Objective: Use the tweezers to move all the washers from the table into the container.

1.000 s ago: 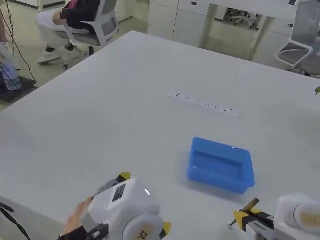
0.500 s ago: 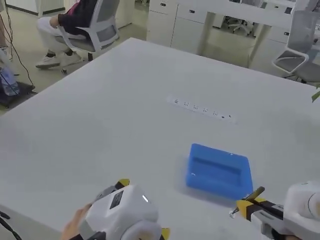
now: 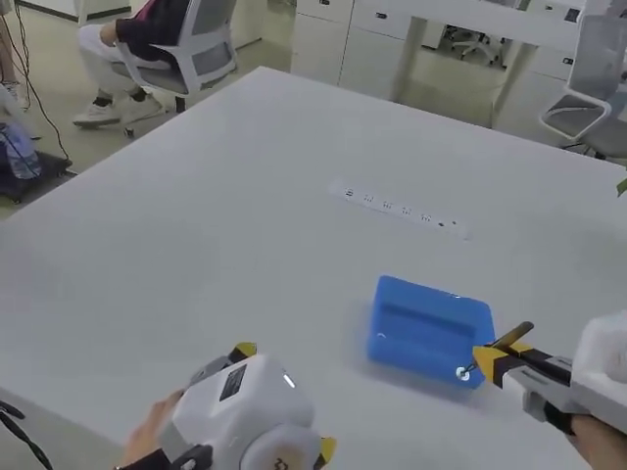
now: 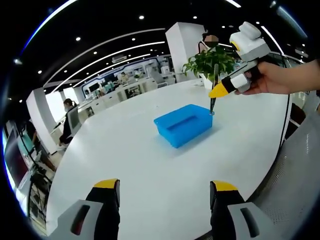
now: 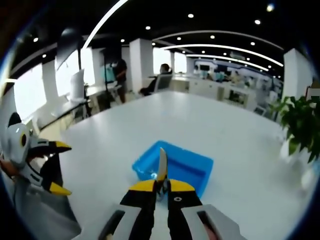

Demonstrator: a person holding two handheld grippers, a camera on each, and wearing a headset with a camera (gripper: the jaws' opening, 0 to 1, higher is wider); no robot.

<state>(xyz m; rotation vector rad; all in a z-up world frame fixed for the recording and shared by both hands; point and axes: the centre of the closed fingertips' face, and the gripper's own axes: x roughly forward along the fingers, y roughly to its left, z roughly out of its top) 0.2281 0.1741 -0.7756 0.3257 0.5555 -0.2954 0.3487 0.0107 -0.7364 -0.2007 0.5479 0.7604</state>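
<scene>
The blue container (image 3: 431, 328) sits on the white table (image 3: 225, 215) and looks empty in the left gripper view (image 4: 184, 124). My right gripper (image 3: 490, 359) is shut on the tweezers (image 3: 509, 343). A small washer (image 3: 462, 372) hangs at their tip, at the container's near right corner. In the right gripper view the tweezers (image 5: 161, 165) rise from my shut right gripper (image 5: 159, 186) toward the container (image 5: 175, 167). My left gripper (image 3: 284, 397) hovers open at the table's near edge, nothing between its fingers (image 4: 107, 200). The right gripper (image 4: 220, 90) also appears in the left gripper view.
A white power strip (image 3: 397, 208) lies on the table beyond the container. A person sits on an office chair (image 3: 186, 49) past the far left corner. A potted plant (image 4: 207, 60) stands at the table's right side. Desks and chairs line the back.
My right gripper has carried the tweezers forward from the table's near edge to the container's near right corner. The left gripper has stayed about where it was.
</scene>
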